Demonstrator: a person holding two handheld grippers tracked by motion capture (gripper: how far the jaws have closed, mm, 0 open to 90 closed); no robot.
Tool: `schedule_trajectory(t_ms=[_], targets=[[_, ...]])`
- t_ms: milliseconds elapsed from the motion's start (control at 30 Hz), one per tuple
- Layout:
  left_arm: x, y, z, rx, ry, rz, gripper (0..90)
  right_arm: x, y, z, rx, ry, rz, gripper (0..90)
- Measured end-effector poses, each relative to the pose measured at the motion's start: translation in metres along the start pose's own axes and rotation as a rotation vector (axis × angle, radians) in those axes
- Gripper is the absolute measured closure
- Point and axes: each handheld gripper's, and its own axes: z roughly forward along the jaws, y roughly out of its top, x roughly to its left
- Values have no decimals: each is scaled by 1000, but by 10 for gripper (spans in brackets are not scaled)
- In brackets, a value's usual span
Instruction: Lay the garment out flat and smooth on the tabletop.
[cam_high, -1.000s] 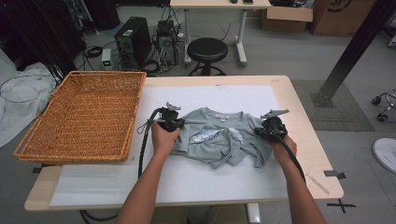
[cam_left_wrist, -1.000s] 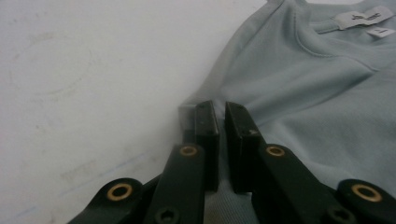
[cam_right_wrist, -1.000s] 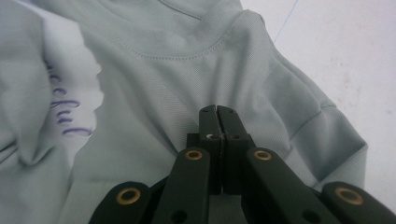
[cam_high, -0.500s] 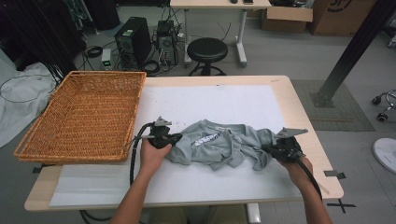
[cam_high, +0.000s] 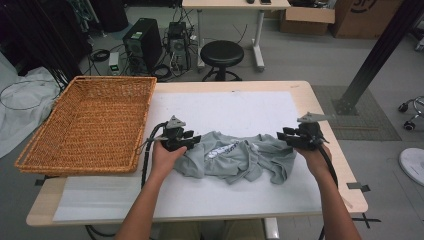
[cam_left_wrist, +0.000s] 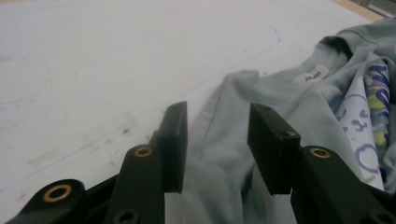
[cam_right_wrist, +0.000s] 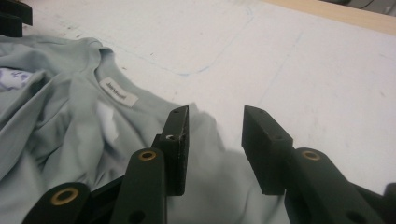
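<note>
A wicker basket (cam_high: 90, 122) sat at the table's (cam_high: 300, 90) left edge, beside the white mat (cam_high: 235, 107); a black stool (cam_high: 221, 52) stood beyond the far edge.

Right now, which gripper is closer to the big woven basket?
Left. The left gripper sits at the shirt's basket-side end, just beside the basket. The right gripper is at the shirt's far end.

a pale grey-green t-shirt (cam_high: 235, 159) lies crumpled on the white mat (cam_high: 235, 112), printed side partly showing, neck label visible, spread sideways.

High view overhead, gripper views close, sharing shirt (cam_high: 235, 157)
</note>
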Motion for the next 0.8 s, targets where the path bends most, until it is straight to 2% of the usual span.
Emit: schedule_trajectory(t_ms=[33,100,167,267,333,433,500,567,633,667,733,800], targets=[[1,1,2,27,-11,4,583,-1,5,8,33,17,-9,581],[1,2,6,92,-4,47,558,-1,11,25,114,55,-27,573],[0,3,9,105,4,61,558,0,11,41,190,51,-55,612],[0,2,15,121,15,73,582,0,7,53,238,39,-57,692],[0,-2,18,150,40,105,640,1,4,56,249,33,-62,727],[-3,-4,20,153,65,134,717,3,0,56,248,22,-74,759],[-3,-4,21,149,84,147,773,3,-2,55,237,20,-62,753],[-3,-3,20,134,120,133,842,2,-4,53,218,16,-54,713],[-5,-4,19,131,138,146,807,1,-4,47,183,7,-39,671],[-5,-4,19,135,141,148,742,0,-4,45,170,6,-31,658],[-4,-4,19,145,131,136,626,-2,-3,40,154,-4,-28,650],[-4,-5,19,154,125,131,589,-3,-3,38,146,-5,-25,637]])
